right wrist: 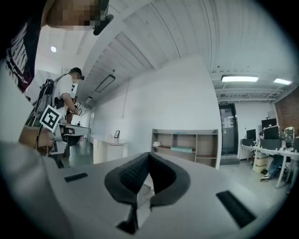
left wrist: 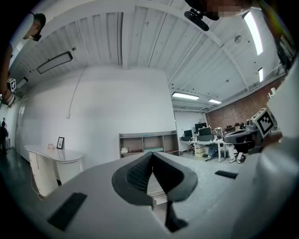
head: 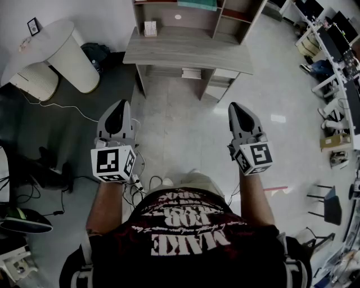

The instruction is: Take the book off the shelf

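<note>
A wooden shelf unit (head: 191, 14) stands on a grey desk (head: 185, 53) against the far wall, some way ahead of me. A teal book (head: 197, 4) lies flat in its middle compartment, also seen as the teal book (left wrist: 152, 149) in the left gripper view and the teal book (right wrist: 180, 149) in the right gripper view. My left gripper (head: 118, 108) and right gripper (head: 236, 108) are held in front of my body over the floor, both pointing at the shelf. Both are shut and hold nothing, as the left gripper (left wrist: 152, 156) and the right gripper (right wrist: 148, 156) show close up.
A white round-ended counter (head: 56, 50) stands at the left by the wall. Cables (head: 56, 107) trail over the dark floor on the left. Office desks and chairs (head: 334, 67) line the right side. Another person (right wrist: 70, 93) with grippers stands off to the left.
</note>
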`<move>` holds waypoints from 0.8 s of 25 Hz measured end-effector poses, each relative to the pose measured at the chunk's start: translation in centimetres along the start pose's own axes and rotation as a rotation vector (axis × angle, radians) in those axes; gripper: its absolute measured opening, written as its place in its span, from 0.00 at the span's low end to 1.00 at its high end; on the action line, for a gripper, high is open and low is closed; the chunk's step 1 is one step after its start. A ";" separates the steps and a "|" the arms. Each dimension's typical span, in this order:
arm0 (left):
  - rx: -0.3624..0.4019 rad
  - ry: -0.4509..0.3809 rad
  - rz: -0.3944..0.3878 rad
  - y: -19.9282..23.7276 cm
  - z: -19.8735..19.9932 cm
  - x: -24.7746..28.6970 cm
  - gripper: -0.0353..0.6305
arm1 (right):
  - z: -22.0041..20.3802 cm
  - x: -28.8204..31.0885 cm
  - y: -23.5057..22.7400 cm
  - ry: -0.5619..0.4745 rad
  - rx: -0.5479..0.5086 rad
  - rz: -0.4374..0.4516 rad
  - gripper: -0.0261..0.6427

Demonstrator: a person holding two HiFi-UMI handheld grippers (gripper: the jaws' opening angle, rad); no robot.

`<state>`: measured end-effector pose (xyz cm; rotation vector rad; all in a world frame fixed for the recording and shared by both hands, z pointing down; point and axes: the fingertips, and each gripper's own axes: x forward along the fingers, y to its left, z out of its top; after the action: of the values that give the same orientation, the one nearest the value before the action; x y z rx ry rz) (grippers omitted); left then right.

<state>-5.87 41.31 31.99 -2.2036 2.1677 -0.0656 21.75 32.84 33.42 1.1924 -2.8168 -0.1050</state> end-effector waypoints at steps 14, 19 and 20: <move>-0.023 0.011 0.023 3.5 -3.4 0.5 0.07 | -1.6 1.2 1.7 -0.022 -0.004 -0.083 0.10; -0.037 0.012 0.034 4.6 -3.8 2.5 0.32 | -2.7 3.1 0.1 -0.010 0.015 -0.084 0.33; -0.057 0.009 0.038 5.0 -4.0 3.1 0.33 | -2.9 3.5 -0.3 -0.008 0.021 -0.087 0.34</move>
<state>-11.12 38.13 35.63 -2.1951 2.2425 -0.0128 19.83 29.98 36.42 1.3221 -2.7792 -0.0863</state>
